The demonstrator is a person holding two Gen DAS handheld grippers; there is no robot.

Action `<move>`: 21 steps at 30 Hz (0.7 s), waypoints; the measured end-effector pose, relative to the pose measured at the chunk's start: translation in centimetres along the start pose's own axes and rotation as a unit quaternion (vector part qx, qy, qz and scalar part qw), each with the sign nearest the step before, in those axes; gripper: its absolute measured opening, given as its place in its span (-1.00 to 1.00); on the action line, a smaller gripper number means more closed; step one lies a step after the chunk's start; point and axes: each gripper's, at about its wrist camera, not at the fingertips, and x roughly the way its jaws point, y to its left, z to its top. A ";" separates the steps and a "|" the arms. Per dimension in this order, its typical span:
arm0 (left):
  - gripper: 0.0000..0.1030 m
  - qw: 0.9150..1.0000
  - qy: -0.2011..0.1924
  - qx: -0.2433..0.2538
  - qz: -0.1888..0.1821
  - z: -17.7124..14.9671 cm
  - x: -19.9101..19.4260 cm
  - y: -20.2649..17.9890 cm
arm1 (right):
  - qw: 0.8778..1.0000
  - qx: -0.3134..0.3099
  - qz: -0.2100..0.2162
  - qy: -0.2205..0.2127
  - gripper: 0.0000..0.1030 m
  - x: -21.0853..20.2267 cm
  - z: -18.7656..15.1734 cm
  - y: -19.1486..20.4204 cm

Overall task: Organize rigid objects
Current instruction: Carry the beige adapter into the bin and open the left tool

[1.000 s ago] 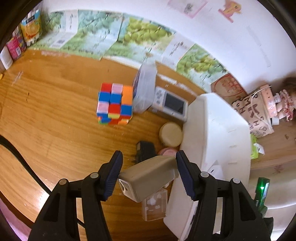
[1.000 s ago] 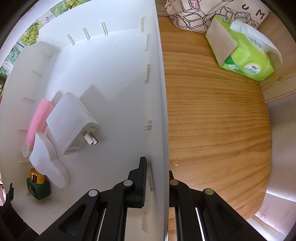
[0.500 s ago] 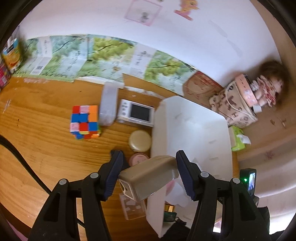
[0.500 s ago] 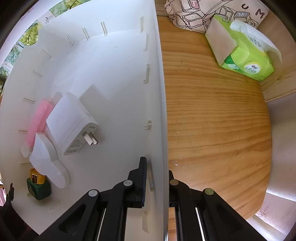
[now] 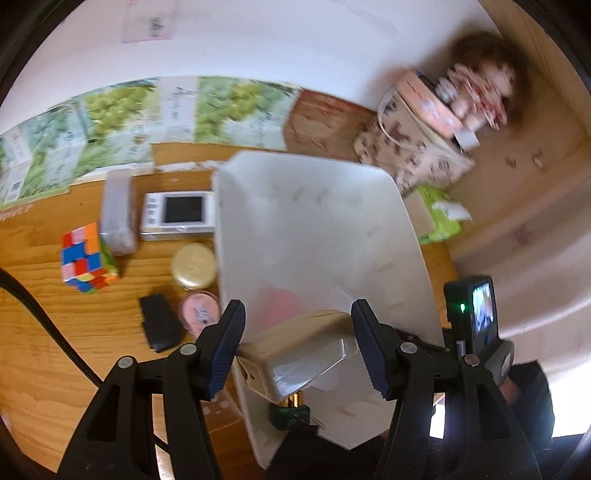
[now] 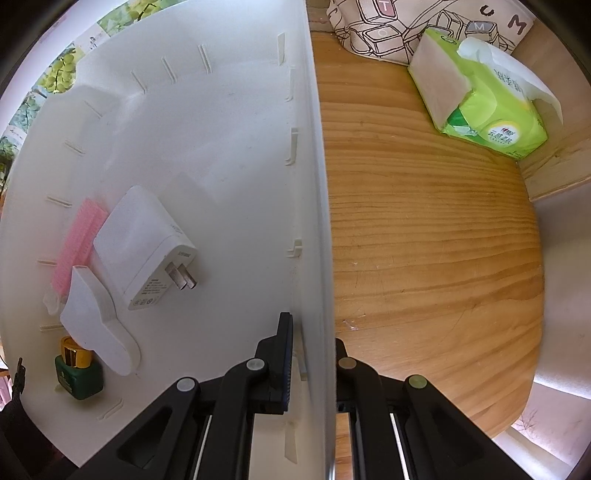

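My left gripper (image 5: 297, 345) is shut on a beige plastic adapter block (image 5: 295, 356), held over the near end of the white bin (image 5: 332, 206). My right gripper (image 6: 312, 360) is shut on the bin's right wall (image 6: 314, 221), one finger inside and one outside. Inside the bin lie a white plug charger (image 6: 147, 247), a pink brush (image 6: 75, 243), a white flat piece (image 6: 98, 317) and a small green bottle with a gold cap (image 6: 77, 369). On the table left of the bin sit a colour cube (image 5: 86, 258), a gold lid (image 5: 194, 266), a pink round tin (image 5: 199, 312) and a black block (image 5: 159, 326).
A clear plastic box (image 5: 118, 214) and a small white screen device (image 5: 179, 216) lie behind the cube. A green tissue pack (image 6: 484, 96) and a printed bag (image 6: 388, 33) stand right of the bin on the wooden table (image 6: 424, 240). A doll (image 5: 480, 85) sits by the wall.
My left gripper has carried the adapter block to the right and upward, from beside the bin to over its near end, rolling as it went. The right gripper has kept its hold on the wall.
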 end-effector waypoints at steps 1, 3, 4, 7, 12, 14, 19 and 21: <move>0.23 1.000 0.007 0.009 -0.001 -0.2 0.5 -0.5 | 1.000 0.000 0.000 0.000 -0.80 0.0 0.0 0.0; 0.23 1.000 0.019 0.020 -0.001 -0.6 1.1 -1.2 | 1.000 -0.001 -0.001 0.001 -0.80 -0.1 0.0 -0.1; 0.23 0.999 0.025 0.023 -0.003 -0.8 1.5 -1.5 | 1.000 -0.001 -0.001 0.001 -0.80 -0.2 0.0 -0.1; 0.24 0.999 0.043 0.032 -0.008 -1.4 2.3 -2.3 | 1.000 -0.001 -0.001 0.001 -0.80 -0.2 0.0 -0.1; 0.24 0.997 0.059 0.055 -0.002 -2.1 3.0 -3.6 | 1.000 0.000 0.000 0.000 -0.80 -0.2 0.1 -0.1; 0.25 0.996 0.059 0.060 0.001 -2.1 3.0 -3.7 | 1.000 0.000 0.000 0.000 -0.80 -0.2 0.1 -0.1; 0.50 0.998 0.048 0.046 0.005 -2.0 2.7 -3.1 | 1.000 -0.001 0.001 0.000 -0.80 -0.3 0.2 -0.1; 0.58 0.999 0.038 0.035 0.012 -1.9 2.5 -2.6 | 1.000 -0.002 0.000 0.000 -0.80 -0.3 0.1 -0.1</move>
